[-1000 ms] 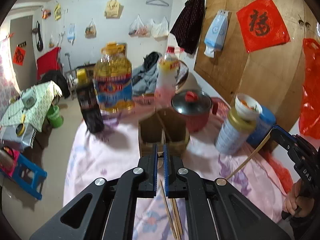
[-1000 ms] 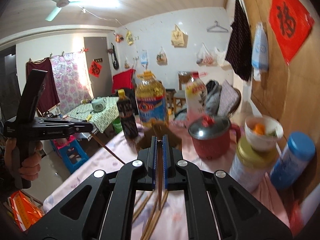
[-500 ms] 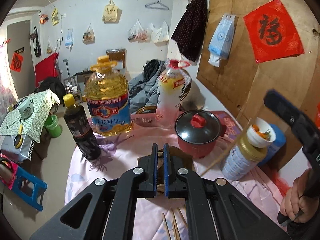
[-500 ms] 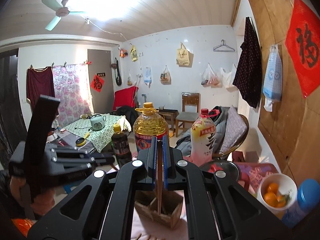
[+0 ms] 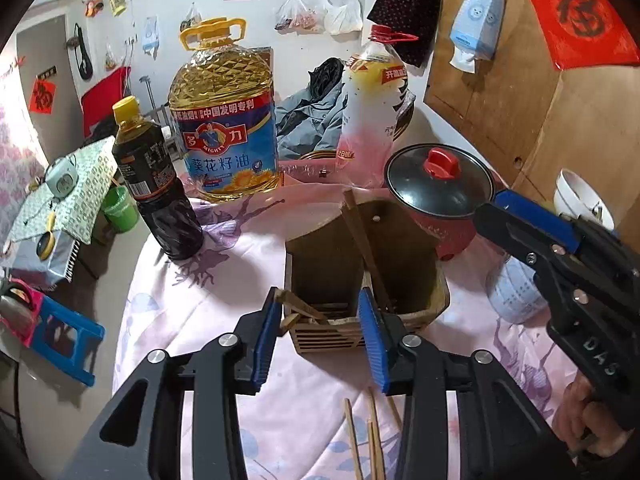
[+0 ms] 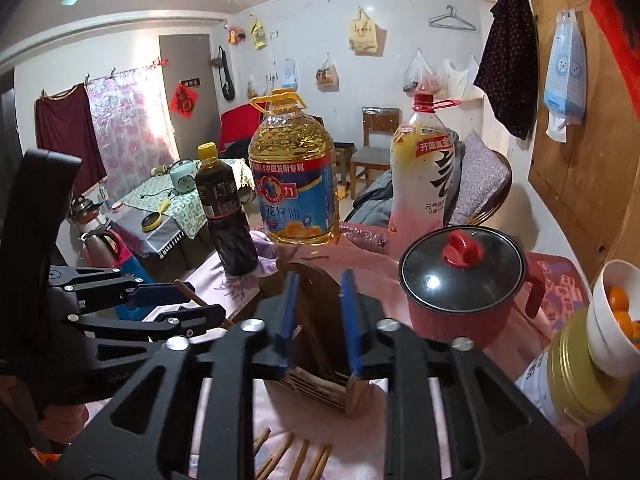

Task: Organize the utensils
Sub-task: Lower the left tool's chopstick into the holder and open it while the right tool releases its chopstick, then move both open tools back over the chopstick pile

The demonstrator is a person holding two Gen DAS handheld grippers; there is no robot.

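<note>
A wooden utensil holder [image 5: 360, 276] stands on the pink cloth, with a brown chopstick [image 5: 366, 250] leaning inside it. My left gripper [image 5: 320, 320] is open, its blue pads just in front of the holder, empty. Several loose chopsticks [image 5: 370, 436] lie on the cloth beneath it. My right gripper [image 6: 318, 316] is open and empty, above the holder [image 6: 320, 372]. It also shows in the left wrist view [image 5: 532, 220] at the right. Loose chopsticks [image 6: 296, 460] lie below it. The left gripper [image 6: 168, 304] shows at the left, a chopstick beside its fingers.
Behind the holder stand a soy sauce bottle [image 5: 154, 184], a big oil jug [image 5: 224, 120], a drink bottle [image 5: 374, 108] and a red pot with a lid [image 5: 440, 196]. A tin with a bowl of oranges [image 6: 612, 312] stands at the right. The table edge [image 5: 132, 280] drops off left.
Both grippers were shut, each on a chopstick, and are now open. The chopsticks were let go into the holder. The right gripper came down over the holder.
</note>
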